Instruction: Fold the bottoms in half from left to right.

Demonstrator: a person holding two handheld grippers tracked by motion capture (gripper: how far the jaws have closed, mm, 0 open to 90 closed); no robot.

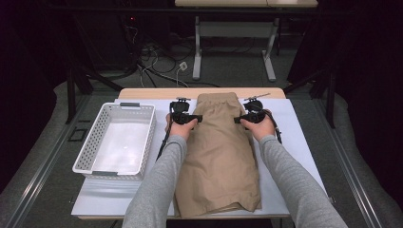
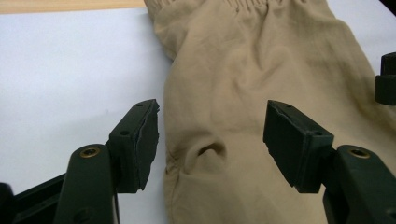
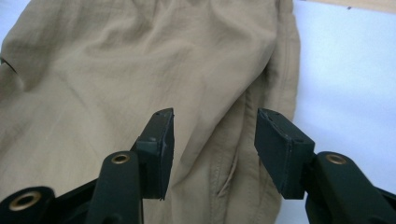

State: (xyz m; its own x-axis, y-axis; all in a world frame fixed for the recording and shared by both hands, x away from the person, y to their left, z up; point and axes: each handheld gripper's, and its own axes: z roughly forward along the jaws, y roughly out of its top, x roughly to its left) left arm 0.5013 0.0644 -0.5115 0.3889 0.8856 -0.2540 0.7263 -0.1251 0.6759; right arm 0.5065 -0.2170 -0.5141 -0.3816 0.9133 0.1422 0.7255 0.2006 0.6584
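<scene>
White basket point(image 1: 97, 142) empty at table's left, likely waiting for folded garment. Tan trousers point(image 1: 219, 152) flat on white sheet point(image 1: 294, 137), waistband at far end, ready for folding. Left gripper point(image 2: 211, 135) at left edge: jaws spread, edge fabric between them, not pinched. Right gripper point(image 3: 214, 140) at right edge: jaws spread astride side seam, no squeeze yet.

Both forearms cover parts of the tan trousers point(image 1: 221, 147) (folded lengthwise), and each gripper view cuts off the garment's lower portion and far edge.
</scene>
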